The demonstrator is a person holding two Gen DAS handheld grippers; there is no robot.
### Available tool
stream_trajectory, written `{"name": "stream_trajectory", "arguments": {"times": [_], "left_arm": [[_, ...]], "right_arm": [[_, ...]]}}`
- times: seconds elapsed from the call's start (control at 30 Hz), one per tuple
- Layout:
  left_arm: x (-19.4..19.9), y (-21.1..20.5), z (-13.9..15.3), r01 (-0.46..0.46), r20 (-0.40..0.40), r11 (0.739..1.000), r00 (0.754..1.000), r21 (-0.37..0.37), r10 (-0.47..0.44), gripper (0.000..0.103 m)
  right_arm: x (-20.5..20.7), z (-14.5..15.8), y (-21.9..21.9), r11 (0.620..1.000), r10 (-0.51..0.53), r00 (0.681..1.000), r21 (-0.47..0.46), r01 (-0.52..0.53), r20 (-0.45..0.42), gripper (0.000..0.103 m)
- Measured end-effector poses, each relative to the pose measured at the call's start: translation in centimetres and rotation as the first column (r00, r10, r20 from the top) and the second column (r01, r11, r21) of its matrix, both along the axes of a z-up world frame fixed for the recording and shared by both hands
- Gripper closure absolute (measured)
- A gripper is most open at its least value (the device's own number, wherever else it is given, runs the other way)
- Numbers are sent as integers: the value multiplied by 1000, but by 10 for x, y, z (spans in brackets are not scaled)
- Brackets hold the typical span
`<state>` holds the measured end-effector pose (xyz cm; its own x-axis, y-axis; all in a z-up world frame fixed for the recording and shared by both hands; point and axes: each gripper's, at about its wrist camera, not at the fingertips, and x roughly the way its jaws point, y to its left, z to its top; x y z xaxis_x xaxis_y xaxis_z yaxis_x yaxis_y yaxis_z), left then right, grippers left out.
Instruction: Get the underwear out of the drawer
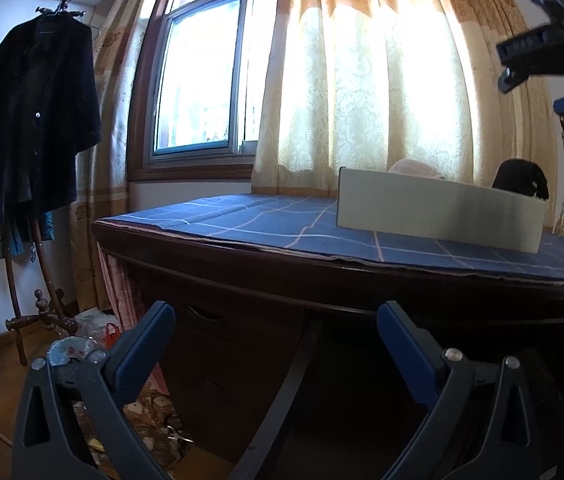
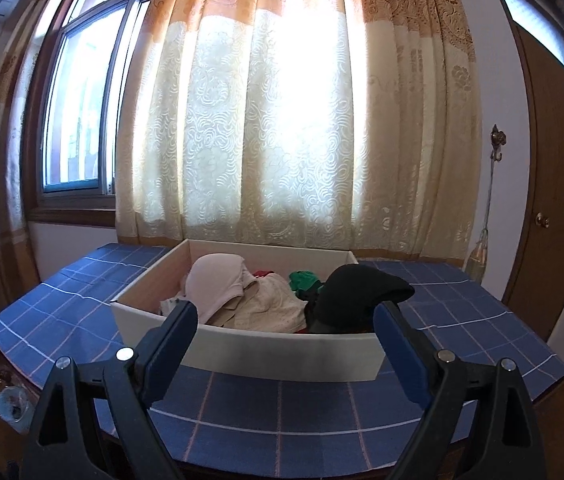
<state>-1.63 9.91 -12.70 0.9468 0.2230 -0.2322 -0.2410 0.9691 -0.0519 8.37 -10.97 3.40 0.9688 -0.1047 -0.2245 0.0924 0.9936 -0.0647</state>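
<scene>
A white drawer box [image 2: 249, 350] stands on the blue checked tablecloth [image 2: 81, 300]. It holds a pink-white bra [image 2: 217, 284], cream underwear [image 2: 269, 304], a green piece [image 2: 304, 280] and a black bra [image 2: 358, 292] that rises over the rim. My right gripper [image 2: 286, 316] hovers open in front of the drawer's near wall, nothing between its fingers. My left gripper [image 1: 275, 320] stands open lower down, before the dark table front, holding nothing. In the left wrist view the drawer [image 1: 438, 212] sits at the right, with the right gripper [image 1: 538, 76] high above it.
The dark wooden table [image 1: 322, 280] stands against a curtained window [image 2: 265, 128]. A black coat [image 1: 29, 120] hangs on a stand at the left, with bags and clutter [image 1: 93, 332] on the floor below. A brown door [image 2: 550, 184] is at the right.
</scene>
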Motion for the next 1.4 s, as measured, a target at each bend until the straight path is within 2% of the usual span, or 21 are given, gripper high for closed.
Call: {"name": "stream_trajectory", "arguments": {"times": [0.13, 0.17, 0.27, 0.43, 0.6, 0.7, 0.8, 1.0, 1.4], "left_arm": [[17, -4, 18, 12, -118, 1000, 993, 25, -8, 0], [20, -4, 24, 6, -121, 1000, 993, 21, -3, 0], [30, -4, 67, -15, -56, 1000, 998, -10, 15, 0], [59, -25, 123, 48, -35, 998, 998, 34, -46, 0], [72, -46, 148, 108, -16, 992, 994, 67, -108, 0], [75, -54, 166, 115, 4, 989, 993, 95, -116, 0], [81, -56, 181, 135, -1, 987, 991, 92, -136, 0], [79, -59, 198, 97, 43, 989, 994, 111, -102, 0], [86, -69, 198, 102, 17, 985, 994, 139, -105, 0]], "right_arm": [[-5, 2, -3, 1000, 2, 1000, 12, -2, -11, 12], [-6, 3, -4, 1000, -5, 1000, 12, 5, -8, 12], [-9, 8, -10, 999, -19, 1000, 32, 19, 10, 11], [-6, 16, -17, 998, -45, 999, 42, 44, 15, 11], [-5, 19, -20, 998, -51, 998, 36, 50, 22, 11], [-4, 23, -22, 997, -60, 998, 40, 59, 25, 11], [-5, 26, -26, 997, -67, 997, 50, 66, 29, 11], [-7, 31, -29, 995, -79, 996, 57, 76, 41, 11], [-7, 31, -29, 995, -78, 996, 61, 76, 34, 11]]}}
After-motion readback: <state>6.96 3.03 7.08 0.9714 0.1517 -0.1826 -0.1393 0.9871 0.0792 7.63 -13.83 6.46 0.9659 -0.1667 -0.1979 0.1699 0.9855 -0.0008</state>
